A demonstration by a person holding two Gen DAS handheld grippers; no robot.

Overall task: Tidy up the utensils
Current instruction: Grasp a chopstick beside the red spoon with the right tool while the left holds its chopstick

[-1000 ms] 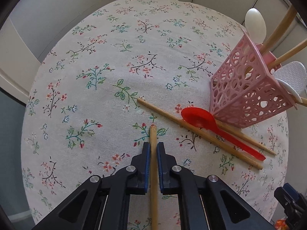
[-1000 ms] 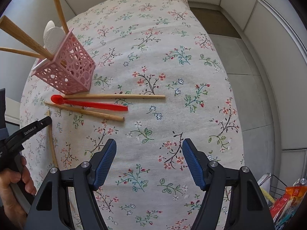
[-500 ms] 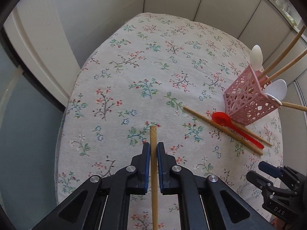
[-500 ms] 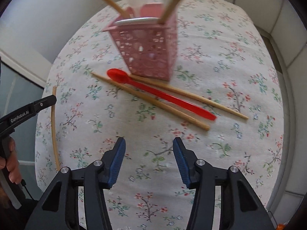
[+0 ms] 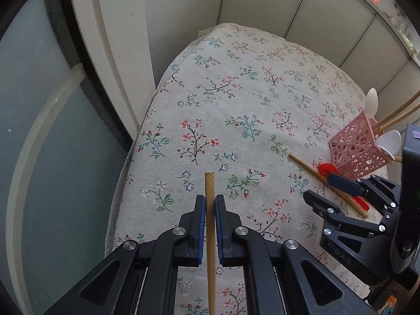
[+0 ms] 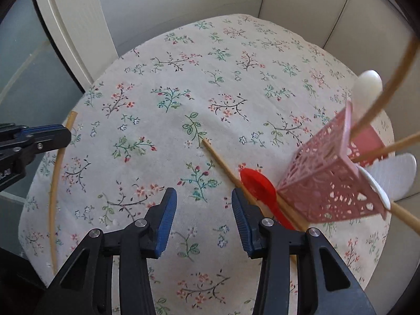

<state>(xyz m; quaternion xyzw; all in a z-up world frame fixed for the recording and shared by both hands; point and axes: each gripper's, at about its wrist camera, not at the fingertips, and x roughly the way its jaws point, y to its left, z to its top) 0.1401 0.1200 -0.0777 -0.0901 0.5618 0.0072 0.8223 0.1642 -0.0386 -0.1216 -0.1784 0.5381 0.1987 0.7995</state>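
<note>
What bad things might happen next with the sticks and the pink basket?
The left gripper pinches one long wooden chopstick near its top end, so it might swing or slip. The right gripper, open with nothing between its jaws, hangs close to the pink lattice plastic basket; bumping it might tip out the utensils standing inside.

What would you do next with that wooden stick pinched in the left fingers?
Probably carry the chopstick across to the pink perforated holder and drop it in. The left gripper is shut on it, and other chopsticks already stand in that holder. The right gripper is open and empty near the red spoon.
</note>
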